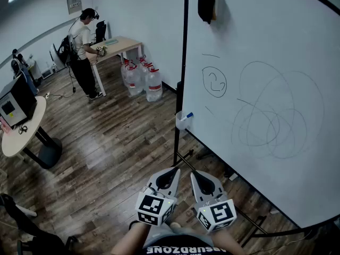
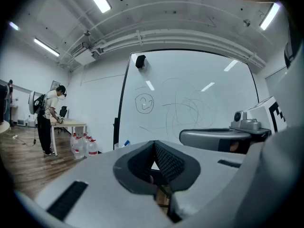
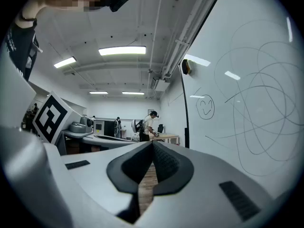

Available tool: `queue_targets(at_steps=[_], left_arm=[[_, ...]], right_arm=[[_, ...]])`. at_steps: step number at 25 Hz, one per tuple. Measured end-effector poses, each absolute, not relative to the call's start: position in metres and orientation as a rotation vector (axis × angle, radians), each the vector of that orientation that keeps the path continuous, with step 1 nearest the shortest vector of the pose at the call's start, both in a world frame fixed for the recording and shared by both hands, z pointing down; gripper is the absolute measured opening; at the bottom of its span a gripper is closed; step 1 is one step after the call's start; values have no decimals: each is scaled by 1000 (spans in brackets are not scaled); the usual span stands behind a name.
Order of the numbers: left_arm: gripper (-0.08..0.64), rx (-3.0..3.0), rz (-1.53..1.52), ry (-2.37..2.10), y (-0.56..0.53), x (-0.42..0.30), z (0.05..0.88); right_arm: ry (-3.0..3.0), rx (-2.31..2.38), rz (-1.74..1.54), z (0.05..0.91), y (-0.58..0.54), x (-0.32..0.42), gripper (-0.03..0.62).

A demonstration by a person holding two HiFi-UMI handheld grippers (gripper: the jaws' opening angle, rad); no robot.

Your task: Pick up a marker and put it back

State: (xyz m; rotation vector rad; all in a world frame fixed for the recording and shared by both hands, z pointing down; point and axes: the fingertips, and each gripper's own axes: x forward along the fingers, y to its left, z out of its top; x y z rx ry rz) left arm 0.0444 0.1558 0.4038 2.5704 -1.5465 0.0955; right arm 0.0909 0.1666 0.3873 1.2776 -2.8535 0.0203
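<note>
A blue-capped marker (image 1: 188, 115) stands in a small white cup (image 1: 181, 120) fixed at the left edge of the whiteboard (image 1: 265, 62); the cup also shows in the left gripper view as a cup (image 2: 124, 144). Both grippers hang low in front of me, well short of the cup. My left gripper (image 1: 176, 170) is shut with nothing between its jaws, as the left gripper (image 2: 154, 143) shows. My right gripper (image 1: 192, 172) is shut and empty too, as the right gripper (image 3: 152, 143) shows. The board carries a smiley face (image 1: 214, 82) and grey scribbles.
A black eraser (image 1: 207, 4) hangs at the board's top. The board's stand legs (image 1: 183, 158) spread over the wooden floor. Water bottles (image 1: 143, 78) stand by the wall. A person (image 1: 82, 49) works at a far table (image 1: 114, 45). A round table (image 1: 21, 126) is at left.
</note>
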Motion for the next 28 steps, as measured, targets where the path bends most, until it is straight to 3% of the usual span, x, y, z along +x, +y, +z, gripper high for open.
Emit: queue_targets(at_steps=[19, 23, 28], left_arm=[[8, 2569, 88, -1525, 119, 46, 406], [8, 2585, 90, -1513, 100, 44, 405], [8, 2586, 105, -1527, 73, 32, 404]], right_arm=[[-2887, 1300, 37, 385, 124, 104, 6], [-2905, 1328, 75, 381, 103, 105, 125], [-2898, 1390, 79, 375, 70, 101, 221]])
